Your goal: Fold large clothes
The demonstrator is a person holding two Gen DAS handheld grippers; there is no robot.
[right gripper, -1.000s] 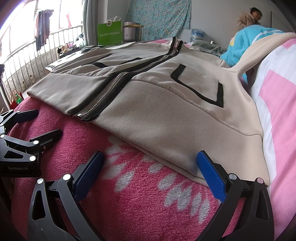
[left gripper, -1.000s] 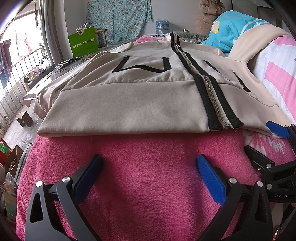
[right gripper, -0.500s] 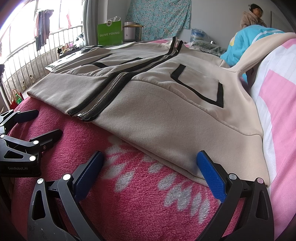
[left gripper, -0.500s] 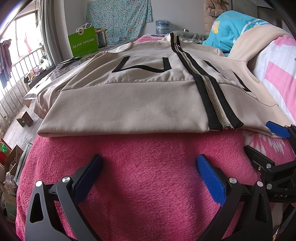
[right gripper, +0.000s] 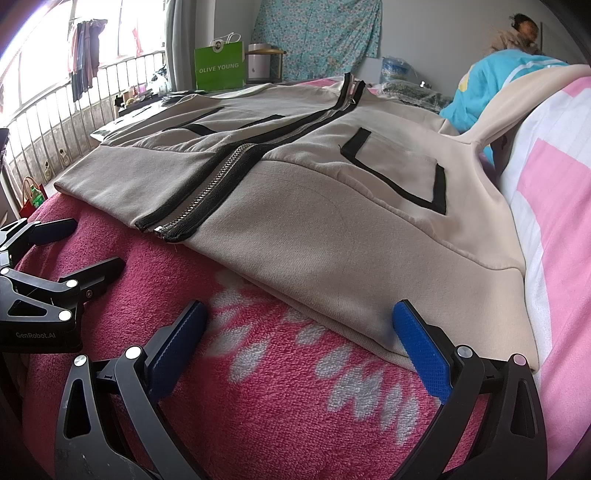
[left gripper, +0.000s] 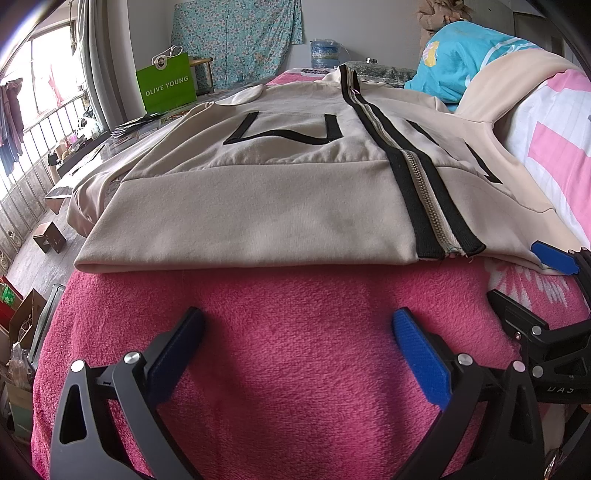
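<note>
A beige zip-up jacket [left gripper: 258,206] with black trim lies flat, front up, on a pink fleece blanket [left gripper: 280,332]; its hem faces me. One sleeve drapes up over the pink-and-white bedding at the right. My left gripper [left gripper: 295,332] hovers open over the blanket just short of the hem, with nothing between its fingers. My right gripper [right gripper: 299,325] is open too, its right finger pad [right gripper: 417,343] at the jacket [right gripper: 332,229] hem's right corner. Each gripper shows in the other's view: the right gripper [left gripper: 524,280] at the right edge, the left gripper [right gripper: 74,245] at the left edge.
A pink-and-white quilt [right gripper: 554,177] rises along the right side, with a turquoise cloth [left gripper: 461,62] behind it. A green paper bag [left gripper: 166,86] stands at the back left near a railed window [right gripper: 55,118]. Boxes and clutter lie on the floor at the left [left gripper: 22,317]. A person [right gripper: 521,31] is at the back right.
</note>
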